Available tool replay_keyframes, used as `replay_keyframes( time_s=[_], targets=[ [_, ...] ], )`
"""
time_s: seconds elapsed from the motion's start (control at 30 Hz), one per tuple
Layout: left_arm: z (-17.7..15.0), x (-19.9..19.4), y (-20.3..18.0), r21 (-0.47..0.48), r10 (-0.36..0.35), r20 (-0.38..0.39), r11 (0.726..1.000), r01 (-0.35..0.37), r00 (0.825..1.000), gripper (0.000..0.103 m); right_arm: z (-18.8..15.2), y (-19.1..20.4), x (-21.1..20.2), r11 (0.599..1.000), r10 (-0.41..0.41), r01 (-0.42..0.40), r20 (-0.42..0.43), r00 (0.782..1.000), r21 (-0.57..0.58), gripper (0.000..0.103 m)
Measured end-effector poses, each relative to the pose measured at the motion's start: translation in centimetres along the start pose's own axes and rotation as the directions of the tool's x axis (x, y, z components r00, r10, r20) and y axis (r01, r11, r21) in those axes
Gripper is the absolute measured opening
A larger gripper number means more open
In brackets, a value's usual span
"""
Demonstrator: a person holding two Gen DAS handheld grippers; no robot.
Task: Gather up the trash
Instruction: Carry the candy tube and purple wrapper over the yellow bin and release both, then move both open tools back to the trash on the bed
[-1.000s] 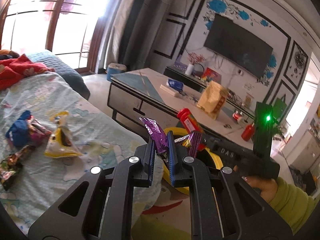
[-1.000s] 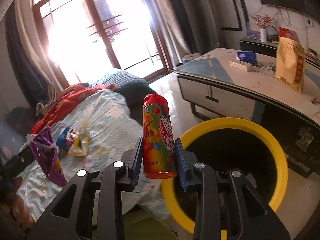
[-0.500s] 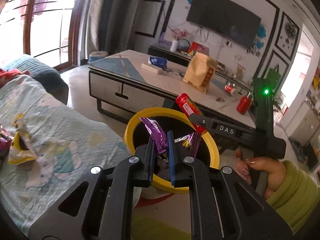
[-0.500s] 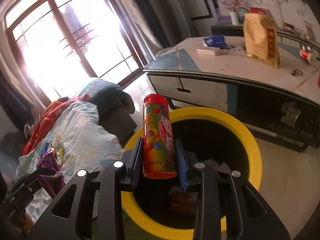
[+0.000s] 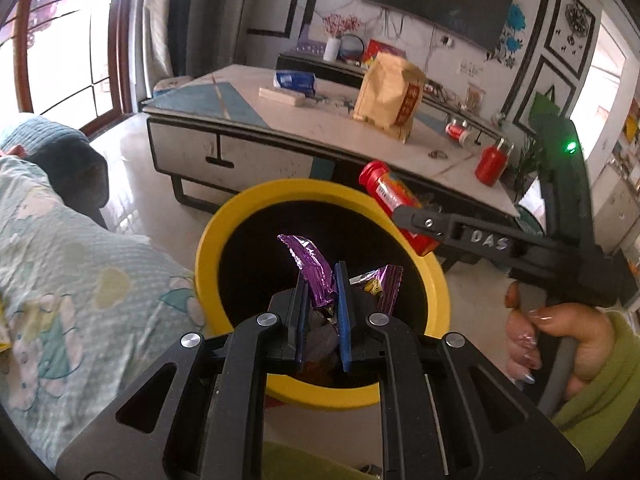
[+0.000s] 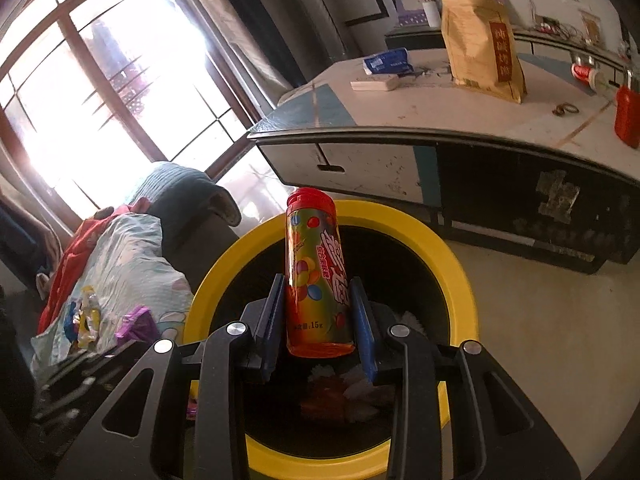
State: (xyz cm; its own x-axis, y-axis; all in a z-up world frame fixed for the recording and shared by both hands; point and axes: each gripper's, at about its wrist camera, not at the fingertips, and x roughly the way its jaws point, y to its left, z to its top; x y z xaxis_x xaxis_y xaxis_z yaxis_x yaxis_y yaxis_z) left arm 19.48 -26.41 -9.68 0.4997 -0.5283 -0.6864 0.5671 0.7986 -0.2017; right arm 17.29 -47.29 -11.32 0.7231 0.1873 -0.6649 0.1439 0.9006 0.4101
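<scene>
My left gripper (image 5: pixel 320 280) is shut on a crumpled purple wrapper (image 5: pixel 310 268), held over the mouth of a yellow-rimmed bin (image 5: pixel 224 220) with a dark inside. My right gripper (image 6: pixel 318 284) is shut on a red-capped candy tube (image 6: pixel 314 272) with coloured sweets printed on it, upright above the same bin (image 6: pixel 460 276). In the left wrist view the tube (image 5: pixel 394 200) hangs over the bin's far right rim, carried by a hand in a green sleeve (image 5: pixel 560 344). Scraps of trash lie at the bin's bottom. More wrappers (image 6: pixel 86 320) lie on the bed.
A bed with a pale patterned cover (image 5: pixel 60 264) borders the bin on the left. A low white-and-black table (image 5: pixel 280 120) stands behind it, bearing a yellow paper bag (image 5: pixel 390 96), a blue pack and a red bottle (image 5: pixel 490 164). Bare floor (image 6: pixel 540 340) lies to the bin's right.
Both grippers have swung from the bed side to over the bin and sunk toward its mouth. Each still holds its item.
</scene>
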Motion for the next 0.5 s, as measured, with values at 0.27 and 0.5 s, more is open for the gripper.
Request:
replay_keyframes(
  time_s=[0.27, 0.5],
  targets=[
    [-0.2, 1.3, 1.3, -0.062, 0.001, -0.033, 0.998, -0.003, 0.999, 0.054, 0.6, -1.8, 0.0, 0.994, 0.060, -0.060, 0.009, 0.998, 0.094, 0.049],
    [-1.2, -0.9, 2.4, -0.114, 0.002, 0.011, 0.993, -0.001, 1.000, 0.092, 1.0, -1.4, -0.7, 0.995, 0.026, -0.031, 0.053, 0.998, 0.094, 0.060]
  ],
)
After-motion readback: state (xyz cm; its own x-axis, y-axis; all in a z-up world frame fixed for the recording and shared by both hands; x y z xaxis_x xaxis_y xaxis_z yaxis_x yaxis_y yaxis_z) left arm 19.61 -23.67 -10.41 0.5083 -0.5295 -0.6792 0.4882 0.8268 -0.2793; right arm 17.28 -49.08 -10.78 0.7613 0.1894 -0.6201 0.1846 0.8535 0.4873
